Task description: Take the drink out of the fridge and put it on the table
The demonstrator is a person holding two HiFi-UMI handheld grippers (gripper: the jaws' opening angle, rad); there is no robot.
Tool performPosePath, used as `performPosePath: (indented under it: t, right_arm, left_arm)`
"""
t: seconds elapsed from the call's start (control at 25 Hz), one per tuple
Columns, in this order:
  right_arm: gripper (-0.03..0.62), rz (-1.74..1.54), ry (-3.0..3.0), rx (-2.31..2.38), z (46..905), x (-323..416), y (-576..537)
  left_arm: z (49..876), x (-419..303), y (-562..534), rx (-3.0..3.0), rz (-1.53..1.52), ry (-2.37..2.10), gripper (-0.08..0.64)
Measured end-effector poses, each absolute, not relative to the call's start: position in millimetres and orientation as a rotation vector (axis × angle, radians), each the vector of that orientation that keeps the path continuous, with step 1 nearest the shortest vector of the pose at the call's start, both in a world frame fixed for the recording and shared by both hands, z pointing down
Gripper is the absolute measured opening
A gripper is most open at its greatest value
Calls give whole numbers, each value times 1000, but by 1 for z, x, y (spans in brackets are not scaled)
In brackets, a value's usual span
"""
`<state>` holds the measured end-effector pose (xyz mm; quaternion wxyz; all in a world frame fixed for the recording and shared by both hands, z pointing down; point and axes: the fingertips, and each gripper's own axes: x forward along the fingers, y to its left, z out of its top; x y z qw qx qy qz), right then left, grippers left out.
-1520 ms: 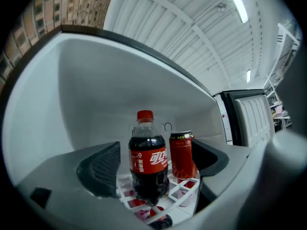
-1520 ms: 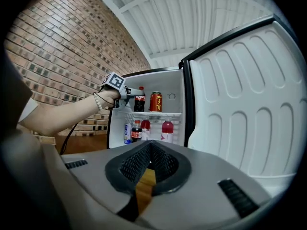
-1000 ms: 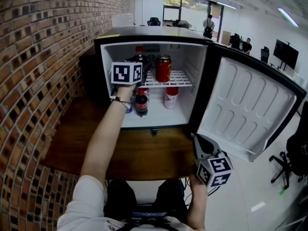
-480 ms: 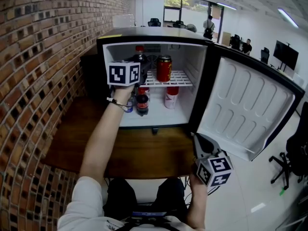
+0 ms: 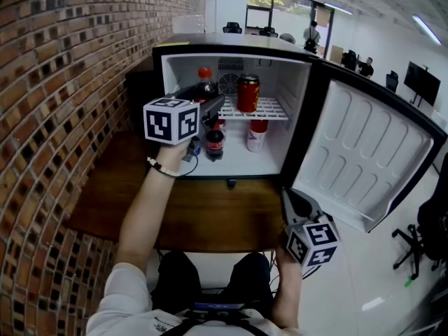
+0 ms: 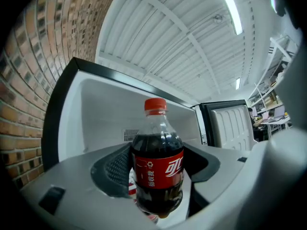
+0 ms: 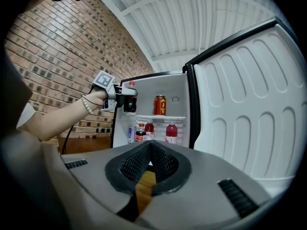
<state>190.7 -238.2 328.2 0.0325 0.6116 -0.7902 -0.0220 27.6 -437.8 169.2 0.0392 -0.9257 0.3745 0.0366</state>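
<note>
At the mouth of the open fridge (image 5: 231,47), the cola bottle (image 6: 158,164) is held by the left gripper (image 5: 208,108). Its jaws stand fairly wide and are pressed against the bottle's body from both sides. The bottle is carried upright, red cap uppermost. In the right gripper view it hangs clear of the wire shelf (image 5: 269,110), about level with the red can (image 5: 248,93) that stands there. Smaller bottles (image 5: 215,142) are seen on the fridge floor below, though their number is hard to settle at this size. The right gripper (image 5: 289,200) is held low by the front edge of the wooden table (image 5: 210,219), near the swung-out door (image 5: 364,152). Its jaws are closed together and nothing is between them.

The step in hand is judged to be bringing the bottle out and down to the table, so roughly half the task is done. The bottle should be drawn straight back until its base is past the fridge's lower lip. It can then be lowered onto the bare wood in front. An upright carry is advised, since the grip sits on a round, smooth body and a tilt could let it slip or swing. The jaws should be parted only once the base is felt flat on the wood, well back from the table's edge and clear of the door
</note>
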Motion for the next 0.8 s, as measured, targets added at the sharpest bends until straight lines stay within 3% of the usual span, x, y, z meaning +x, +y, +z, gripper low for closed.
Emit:
performPosePath:
  t: [0.8]
  right_arm:
    - [17, -49, -2464, 1804, 334, 167, -245]
  left_arm:
    - [321, -35, -397, -2943, 89, 1252, 307]
